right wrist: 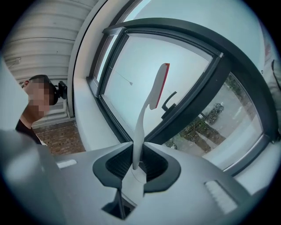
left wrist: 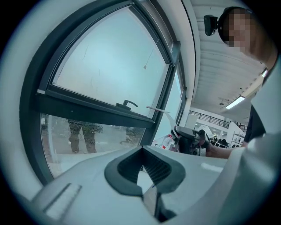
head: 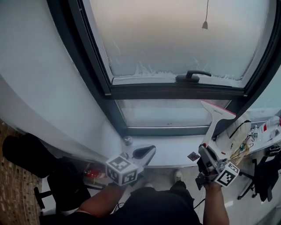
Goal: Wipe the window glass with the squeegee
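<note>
Squeegee (head: 219, 117) handle: lower end buried between the right gripper (right wrist: 133, 165) jaws, end not visible. Blade-to-glass contact: can't tell in any view. Window (head: 175, 91) top cropped by the picture edge, pull cord (head: 207, 11) too. Clutter (head: 252, 134) at the desk (head: 230, 141) right edge: too small to identify, partly cropped. Small round object (head: 127, 140) on the sill (head: 175, 153): unidentifiable.

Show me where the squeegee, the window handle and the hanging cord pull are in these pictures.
Squeegee (head: 215, 125), head view, on its white neck below the blade head.
Window handle (head: 191, 75), head view, on the dark lever near its base.
Cord pull (head: 205, 25), head view, on the small weight at the cord's end.
</note>
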